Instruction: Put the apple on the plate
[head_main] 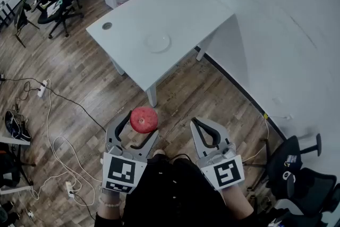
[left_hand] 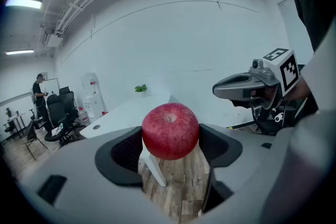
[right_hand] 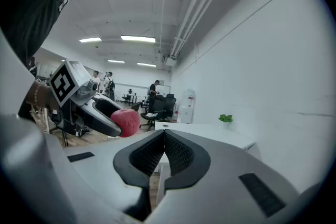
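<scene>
Clamped in the left gripper (head_main: 141, 124): the apple (head_main: 144, 119), red, stem dimple turned up and forward. Pads pressing on both flanks, jaws spread wide around it. Confirmed in the left gripper view (left_hand: 170, 131). Held over the wooden floor (head_main: 95, 77), on the near side of the white table (head_main: 133, 13), not yet above the top.

Pinched together on nothing: the right gripper (head_main: 195, 122), tips meeting in its own view (right_hand: 164, 136). Hangs just right of the left one, likewise short of the table.

Relation to watch: plate (head_main: 158, 42) lying far ahead of the apple and a shade to the right of the left gripper's line, near the middle of the tabletop. Well apart from the apple, with the table's near corner and its leg (head_main: 152, 96) in between. No long axis to align, both apple and plate being round. Cannot tell which arm lies nearer the plate; of little weight, only the left one being loaded.

Plate not made out in the left gripper view, only pale tabletop (left_hand: 113, 115) beyond the apple.

Judged next: carry forward and slightly right, clear of the near edge, then lower onto the plate. Likely risk: rolling off a shallow rim on release.
</scene>
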### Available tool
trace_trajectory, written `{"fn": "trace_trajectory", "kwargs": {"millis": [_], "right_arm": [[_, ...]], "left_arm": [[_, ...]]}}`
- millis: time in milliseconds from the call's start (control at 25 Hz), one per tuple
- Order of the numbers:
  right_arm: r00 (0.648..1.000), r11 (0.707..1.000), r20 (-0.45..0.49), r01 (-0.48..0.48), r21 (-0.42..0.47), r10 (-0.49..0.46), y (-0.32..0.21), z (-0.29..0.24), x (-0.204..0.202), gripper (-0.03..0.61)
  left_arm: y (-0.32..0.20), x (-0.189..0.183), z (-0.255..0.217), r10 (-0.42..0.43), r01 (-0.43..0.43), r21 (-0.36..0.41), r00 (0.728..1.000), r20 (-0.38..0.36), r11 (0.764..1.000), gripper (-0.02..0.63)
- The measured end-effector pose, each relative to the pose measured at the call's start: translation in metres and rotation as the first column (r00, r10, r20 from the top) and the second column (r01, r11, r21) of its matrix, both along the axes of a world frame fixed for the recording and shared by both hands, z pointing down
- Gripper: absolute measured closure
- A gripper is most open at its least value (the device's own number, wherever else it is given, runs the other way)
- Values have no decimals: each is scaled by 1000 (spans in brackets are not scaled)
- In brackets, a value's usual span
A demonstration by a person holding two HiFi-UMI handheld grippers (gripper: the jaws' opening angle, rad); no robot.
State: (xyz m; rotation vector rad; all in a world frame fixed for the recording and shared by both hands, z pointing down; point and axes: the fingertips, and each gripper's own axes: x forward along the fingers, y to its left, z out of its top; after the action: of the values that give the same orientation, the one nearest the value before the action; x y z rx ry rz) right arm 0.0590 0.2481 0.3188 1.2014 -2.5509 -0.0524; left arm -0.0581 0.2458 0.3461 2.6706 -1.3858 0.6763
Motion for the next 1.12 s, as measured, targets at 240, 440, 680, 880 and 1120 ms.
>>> {"fn": "trace_trajectory", "kwargs": {"millis": [240,440,680,880,1120], "right_arm": [[1000,1000,0,2,7,-2,0,0,-4,537],[1000,1000,10,-3,8,3,-2,-1,-6,537],[999,1000,43,-12,7,11,-3,-4,-11,537],[998,999,62,-27,32,25,-3,-5,-12,537],[997,999,69,-31,45,28,1,-6,-19,537]], "left_arm": [[0,-2,-1,-12,12,-15,1000,-16,1000,265],[-2,-4,1,6,-6,2,1000,-7,1000,266],[-1,-9,2,19,-19,1,1000,-11,1000,265],[-1,-10,0,31,-31,12,999,-12,999,265],[2,-15,-2,30,-29,19,999,-21,999,265]]}}
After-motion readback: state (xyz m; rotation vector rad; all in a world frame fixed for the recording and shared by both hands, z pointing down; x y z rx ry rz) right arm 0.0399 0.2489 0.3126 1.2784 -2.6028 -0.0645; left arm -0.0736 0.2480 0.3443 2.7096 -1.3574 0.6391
